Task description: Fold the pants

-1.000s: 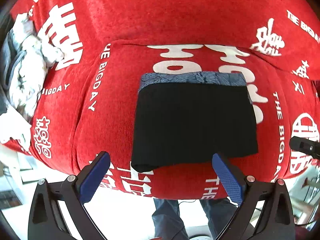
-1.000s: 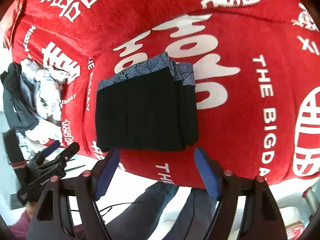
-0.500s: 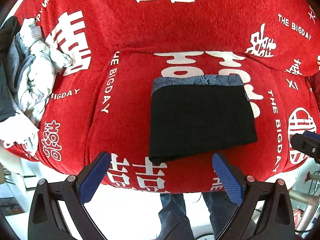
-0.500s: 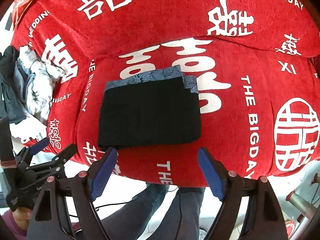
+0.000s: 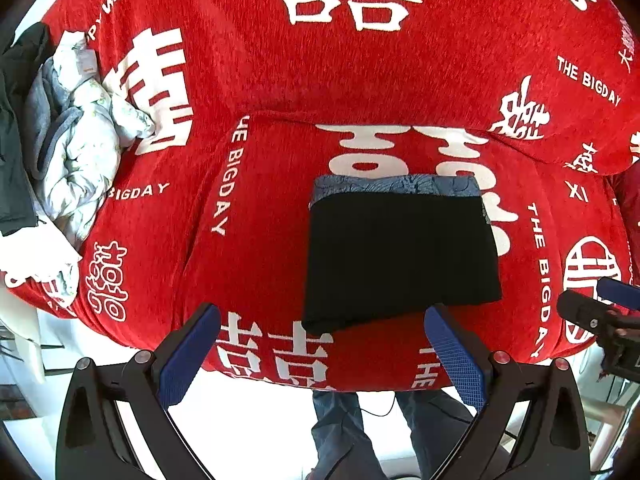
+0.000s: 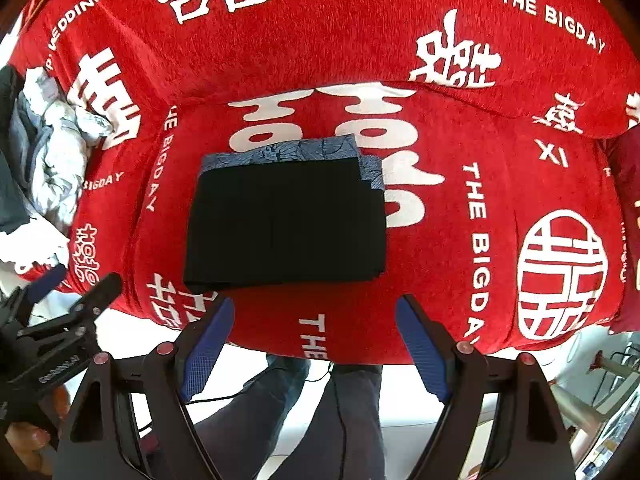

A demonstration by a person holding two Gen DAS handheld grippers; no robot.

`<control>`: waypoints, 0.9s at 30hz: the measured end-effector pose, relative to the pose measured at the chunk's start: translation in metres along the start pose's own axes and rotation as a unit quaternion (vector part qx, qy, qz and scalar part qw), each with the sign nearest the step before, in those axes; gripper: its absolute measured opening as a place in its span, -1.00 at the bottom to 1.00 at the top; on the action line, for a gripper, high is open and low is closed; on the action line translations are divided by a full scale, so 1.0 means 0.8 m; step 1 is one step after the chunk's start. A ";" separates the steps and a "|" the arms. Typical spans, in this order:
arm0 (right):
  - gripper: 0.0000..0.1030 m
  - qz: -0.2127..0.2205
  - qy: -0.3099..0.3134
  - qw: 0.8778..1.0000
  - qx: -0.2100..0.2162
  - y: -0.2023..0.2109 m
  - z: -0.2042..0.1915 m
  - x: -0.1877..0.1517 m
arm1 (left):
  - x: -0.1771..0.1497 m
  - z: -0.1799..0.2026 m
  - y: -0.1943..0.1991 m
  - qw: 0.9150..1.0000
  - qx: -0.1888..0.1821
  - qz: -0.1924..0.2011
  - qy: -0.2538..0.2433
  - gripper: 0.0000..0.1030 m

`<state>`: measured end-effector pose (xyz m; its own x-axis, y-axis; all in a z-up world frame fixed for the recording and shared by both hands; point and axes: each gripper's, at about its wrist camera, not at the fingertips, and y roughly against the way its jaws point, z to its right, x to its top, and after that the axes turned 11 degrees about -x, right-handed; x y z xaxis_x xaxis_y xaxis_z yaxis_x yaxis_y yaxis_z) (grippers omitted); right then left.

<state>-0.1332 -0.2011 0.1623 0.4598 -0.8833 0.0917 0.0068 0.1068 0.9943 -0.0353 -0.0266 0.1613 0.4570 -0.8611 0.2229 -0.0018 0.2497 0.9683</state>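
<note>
**On the red cushion: folded pants, both grippers released**

Ahead of both grippers, the black pants [image 5: 400, 256] lie folded into a compact rectangle on the red sofa cover [image 5: 280, 184], which is printed with white characters and the words "THE BIGDAY". A blue patterned band shows along the far edge of the stack, and in the right wrist view it also peeks out at the far right corner.

The left gripper [image 5: 320, 354] is spread wide with nothing between its blue pads; the pants' near edge sits just beyond its right finger, apart from it. The right gripper [image 6: 316, 346] is likewise spread and holds nothing, hovering just off the cushion's front edge, with the pants centred beyond its fingers.

Far off to the left of both grippers, a heap of pale and grey clothes [image 5: 72, 152] rests on the sofa. Below the grippers, past the cushion edge, the person's legs [image 6: 288, 420] in dark trousers show above a light floor.
</note>
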 end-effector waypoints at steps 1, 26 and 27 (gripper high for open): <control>0.66 0.004 0.004 1.000 -0.008 0.002 -0.003 0.000 | 0.001 0.000 0.001 1.000 -0.001 0.000 -0.001 0.98; 0.66 0.021 0.009 1.000 -0.020 0.013 -0.009 0.000 | 0.006 0.018 0.008 0.999 -0.001 -0.004 -0.035 0.98; 0.66 0.020 0.009 1.000 -0.021 0.013 -0.008 0.000 | 0.006 0.018 0.008 0.999 -0.001 -0.004 -0.036 0.98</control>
<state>-0.1273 -0.1966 0.1721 0.4760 -0.8696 0.1309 0.0247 0.1621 0.9865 -0.0456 -0.0357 0.1705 0.3924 -0.8924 0.2230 0.0025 0.2434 0.9699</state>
